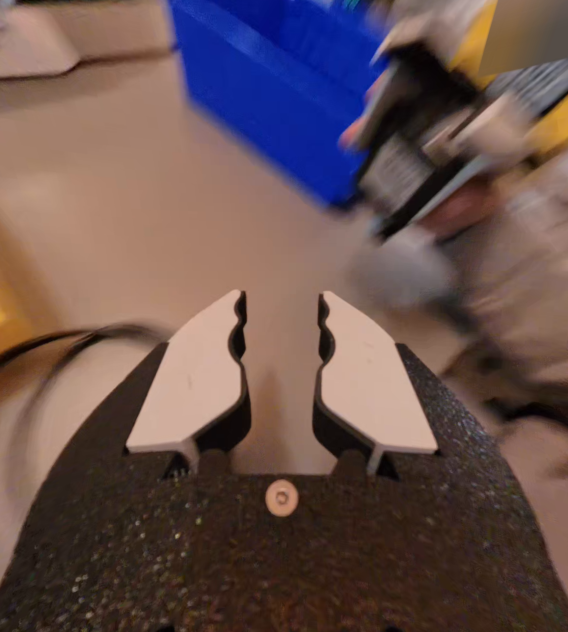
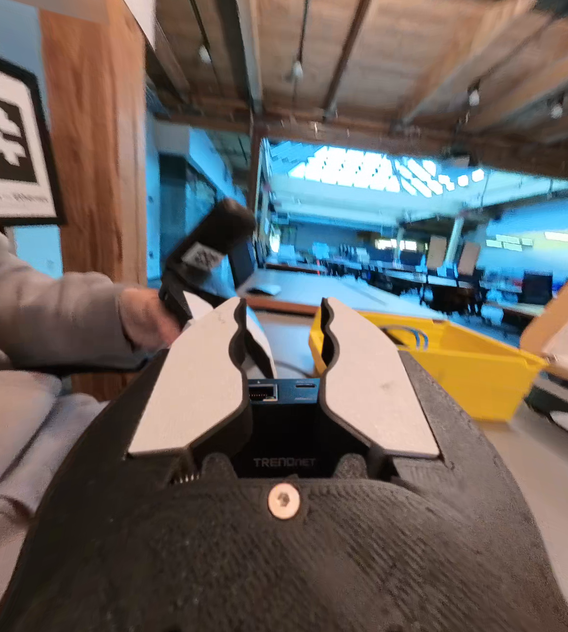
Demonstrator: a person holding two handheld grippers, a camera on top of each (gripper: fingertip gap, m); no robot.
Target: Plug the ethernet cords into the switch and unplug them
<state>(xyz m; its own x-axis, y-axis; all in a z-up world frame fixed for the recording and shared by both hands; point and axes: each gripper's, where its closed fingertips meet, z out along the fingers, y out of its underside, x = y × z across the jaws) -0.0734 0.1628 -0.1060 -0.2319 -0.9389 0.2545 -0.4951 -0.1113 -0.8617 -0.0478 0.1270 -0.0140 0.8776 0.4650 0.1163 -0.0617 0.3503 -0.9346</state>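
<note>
My right gripper (image 2: 280,304) is shut on a black network switch (image 2: 289,441) held between the inner parts of its fingers. The switch's port face (image 2: 275,391) points forward, with one empty port showing. My left gripper (image 1: 280,297) is open and empty above the beige table (image 1: 121,205). A black cord (image 1: 70,338) lies blurred on the table left of its fingers. The right gripper and the hand holding it show as a blur at the upper right of the left wrist view (image 1: 412,164). The left gripper's black body (image 2: 207,246) and a hand show left of the right gripper.
A blue bin (image 1: 268,85) stands on the table ahead of the left gripper. A yellow bin (image 2: 463,369) with blue cords in it (image 2: 412,337) stands to the right of the right gripper. A person's grey sleeve (image 2: 36,307) fills the left side. A wooden post (image 2: 94,171) rises behind. Spacing between my two grippers at the tips: around 11 centimeters.
</note>
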